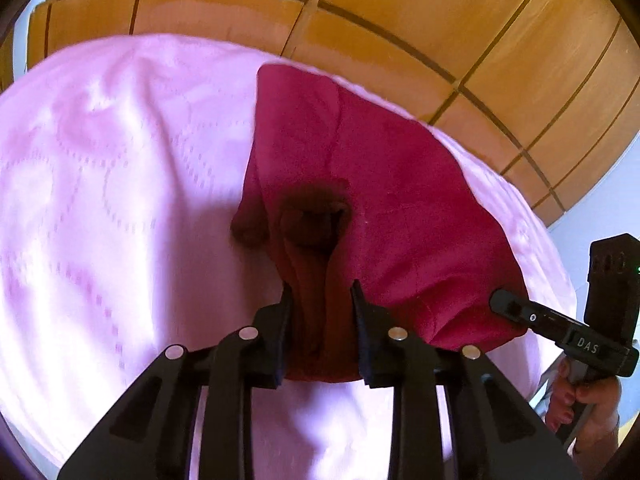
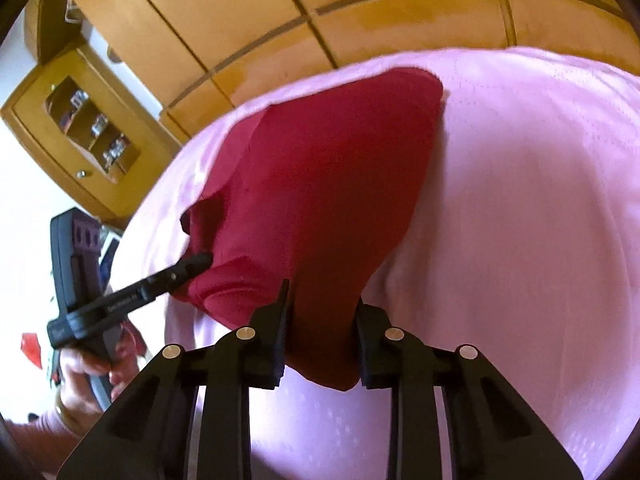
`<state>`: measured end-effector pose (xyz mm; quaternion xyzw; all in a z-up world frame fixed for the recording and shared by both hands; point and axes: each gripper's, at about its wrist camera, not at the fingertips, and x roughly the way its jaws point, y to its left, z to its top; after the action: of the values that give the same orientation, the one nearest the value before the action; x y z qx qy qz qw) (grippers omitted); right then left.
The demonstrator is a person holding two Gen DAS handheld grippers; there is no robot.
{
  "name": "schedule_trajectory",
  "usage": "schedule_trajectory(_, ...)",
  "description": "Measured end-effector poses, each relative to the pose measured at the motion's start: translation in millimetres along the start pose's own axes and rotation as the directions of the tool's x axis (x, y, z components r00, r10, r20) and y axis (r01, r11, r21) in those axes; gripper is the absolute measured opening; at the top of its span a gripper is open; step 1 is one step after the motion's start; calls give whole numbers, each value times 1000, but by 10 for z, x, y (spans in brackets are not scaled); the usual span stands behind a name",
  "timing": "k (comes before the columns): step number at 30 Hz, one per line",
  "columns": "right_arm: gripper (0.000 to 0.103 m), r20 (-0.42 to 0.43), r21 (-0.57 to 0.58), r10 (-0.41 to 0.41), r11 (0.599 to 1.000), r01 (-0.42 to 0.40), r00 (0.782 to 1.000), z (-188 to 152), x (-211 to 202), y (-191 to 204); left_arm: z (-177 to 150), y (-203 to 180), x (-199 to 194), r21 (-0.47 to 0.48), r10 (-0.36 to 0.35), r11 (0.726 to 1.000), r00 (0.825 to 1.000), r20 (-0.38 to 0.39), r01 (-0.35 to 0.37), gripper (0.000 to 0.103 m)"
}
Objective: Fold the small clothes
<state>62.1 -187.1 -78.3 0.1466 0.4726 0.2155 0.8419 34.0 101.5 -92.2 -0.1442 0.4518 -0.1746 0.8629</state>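
Observation:
A small dark red garment (image 1: pixel 392 200) lies on a pink bed cover (image 1: pixel 120 160), reaching to the cover's far edge. In the left wrist view my left gripper (image 1: pixel 322 292) is shut on a bunched fold of its near edge, the cloth filling the gap between the fingers. The right gripper (image 1: pixel 504 304) shows at the right, its tip at the garment's other near corner. In the right wrist view my right gripper (image 2: pixel 322 292) is shut on the red garment (image 2: pixel 332 168), a pinched corner hanging between its fingers. The left gripper (image 2: pixel 200 260) pinches the corner at the left.
A wooden panelled wardrobe (image 1: pixel 360 8) stands behind the bed. A small wooden cabinet (image 2: pixel 80 132) with shelves of little items stands at the left in the right wrist view. A person's hands (image 2: pixel 92 364) hold the gripper handles. The pink cover (image 2: pixel 520 200) spreads wide to the right.

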Motion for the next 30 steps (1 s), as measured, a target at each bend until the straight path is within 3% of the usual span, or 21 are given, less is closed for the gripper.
schedule_trajectory(2, 31, -33, 15, -18, 1000, 18, 999, -107, 113, -66, -88, 7, 35, 4, 8, 1000, 1000, -3, -8, 31)
schedule_trajectory(4, 38, -18, 50, -1, 999, 2, 1000, -167, 135, -119, -78, -40, 20, 22, 32, 999, 999, 5, -32, 42)
schedule_trajectory(6, 60, -13, 74, 25, 997, -24, 1000, -147, 108, -137, -35, -86, -16, 39, 69, 997, 997, 19, -70, 77)
schedule_trajectory(7, 68, -4, 68, 20, 998, -20, 1000, -140, 71, -120, -33, -64, -81, 44, 67, 997, 997, 34, -69, 81)
schedule_trajectory(11, 68, 45, 10, -28, 1000, 27, 999, -36, -45, -94, 175, -11, -116, 25, 57, 998, 996, 67, -59, 86)
schedule_trajectory(15, 68, 74, 124, 21, 992, -30, 997, 84, -73, -311, 443, 124, -2, -74, 8, 997, 998, 60, -4, 91)
schedule_trajectory(17, 77, 92, 195, 72, 977, -89, 993, 189, -4, -404, 574, 178, 129, -108, -33, 994, 999, 14, 34, 93)
schedule_trajectory(19, 79, 103, 259, 97, 958, -121, 990, 269, 69, -494, 665, 179, 274, -133, -80, 988, 996, -31, 75, 95)
schedule_trajectory(24, 79, 106, 352, 137, 921, -166, 985, 366, 261, -627, 770, 293, 538, -192, -84, 979, 991, -101, 63, 95)
schedule_trajectory(30, 79, 102, 394, 134, 904, -164, 986, 430, 468, -692, 769, 287, 622, -148, -93, 986, 991, -97, 78, 95)
